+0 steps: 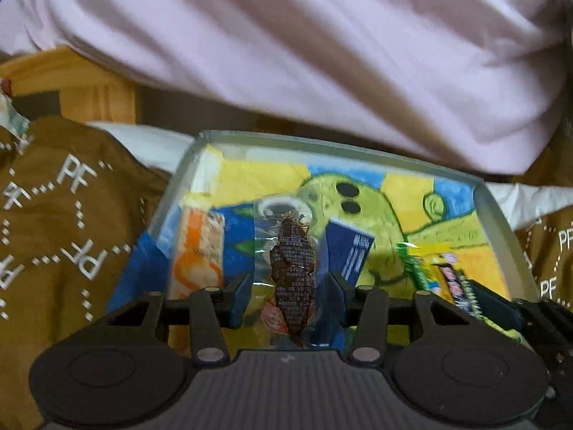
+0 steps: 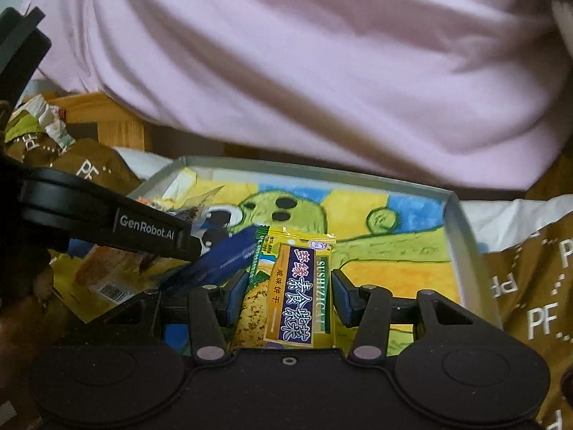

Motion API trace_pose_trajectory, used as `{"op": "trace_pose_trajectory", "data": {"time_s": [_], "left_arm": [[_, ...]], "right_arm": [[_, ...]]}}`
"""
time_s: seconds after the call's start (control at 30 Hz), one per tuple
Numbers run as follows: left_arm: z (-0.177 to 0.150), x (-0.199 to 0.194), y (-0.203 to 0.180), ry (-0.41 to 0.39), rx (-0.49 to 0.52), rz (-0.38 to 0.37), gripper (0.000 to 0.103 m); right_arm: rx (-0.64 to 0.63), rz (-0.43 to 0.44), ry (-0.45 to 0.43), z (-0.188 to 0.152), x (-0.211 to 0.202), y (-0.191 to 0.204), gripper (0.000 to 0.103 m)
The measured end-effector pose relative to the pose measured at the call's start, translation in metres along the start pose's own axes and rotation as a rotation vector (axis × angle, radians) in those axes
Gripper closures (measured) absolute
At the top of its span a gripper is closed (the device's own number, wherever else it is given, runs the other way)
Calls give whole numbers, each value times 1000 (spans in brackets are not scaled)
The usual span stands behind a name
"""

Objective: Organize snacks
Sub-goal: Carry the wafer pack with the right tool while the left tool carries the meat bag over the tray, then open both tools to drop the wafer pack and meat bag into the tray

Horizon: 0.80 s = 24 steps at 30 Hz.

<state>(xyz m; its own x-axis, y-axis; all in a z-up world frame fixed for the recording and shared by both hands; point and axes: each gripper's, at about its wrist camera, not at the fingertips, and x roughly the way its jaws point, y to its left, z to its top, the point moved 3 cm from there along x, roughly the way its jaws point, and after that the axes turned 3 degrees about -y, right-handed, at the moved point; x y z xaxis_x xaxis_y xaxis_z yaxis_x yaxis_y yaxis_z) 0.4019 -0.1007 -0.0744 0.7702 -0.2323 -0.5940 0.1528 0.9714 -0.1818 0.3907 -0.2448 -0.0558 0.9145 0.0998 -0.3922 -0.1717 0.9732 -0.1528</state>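
A shallow grey tray [image 1: 358,145] with a yellow, blue and green cartoon picture on its floor lies in front of me. My left gripper [image 1: 290,279] is shut on a brown snack in a clear wrapper [image 1: 293,268], held over the tray's left part. My right gripper [image 2: 288,279] is shut on a yellow biscuit packet with a dark blue label [image 2: 301,286], over the middle of the tray [image 2: 322,175]. In the left wrist view that yellow packet [image 1: 451,283] shows at the right.
An orange-and-white packet [image 1: 197,251] and a dark blue packet [image 1: 352,251] lie in the tray's left half. Brown cloth printed with PF [image 1: 71,215] surrounds the tray. A person in a pink shirt [image 1: 322,53] stands close behind it, beside a wooden frame [image 1: 96,96].
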Motion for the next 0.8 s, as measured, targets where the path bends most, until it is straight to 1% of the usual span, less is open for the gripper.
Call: {"op": "trace_pose_trajectory", "data": {"time_s": [0.07,0.13,0.23,0.3,0.33,0.37,0.47,0.53,0.6,0.67,0.73,0.8], "left_arm": [[-3,5,2,8,4,10,53],[-6,10,5,17,-1,22,52],[-11,15,7,37,-4,27,52],[-11,14,8,47,-17,15,48],[-11,13,9,56,-34,9,45],[-9,12,10,59,-50,5,41],[-6,1,12,45,-87,-8,34],[-2,-10,12,25,-99,-16,30],[3,-23,13,-11,-105,-4,18],[10,-41,14,-62,-106,2,15],[15,-60,16,-100,-108,1,12],[19,-78,18,-140,-118,8,4]], "right_arm": [[-10,-10,21,-5,6,-2,52],[26,8,41,-10,6,-4,51],[40,10,67,-11,11,-2,47],[57,2,58,-9,9,-4,38],[65,3,49,-8,7,-5,30],[69,4,33,-6,3,-7,26],[81,0,6,2,-7,-13,18],[97,-2,-18,8,-17,-18,15],[122,-5,-52,14,-30,-24,9],[150,-10,-95,21,-46,-29,3],[173,-8,-140,28,-64,-34,1],[189,-2,-182,35,-83,-36,1]]}}
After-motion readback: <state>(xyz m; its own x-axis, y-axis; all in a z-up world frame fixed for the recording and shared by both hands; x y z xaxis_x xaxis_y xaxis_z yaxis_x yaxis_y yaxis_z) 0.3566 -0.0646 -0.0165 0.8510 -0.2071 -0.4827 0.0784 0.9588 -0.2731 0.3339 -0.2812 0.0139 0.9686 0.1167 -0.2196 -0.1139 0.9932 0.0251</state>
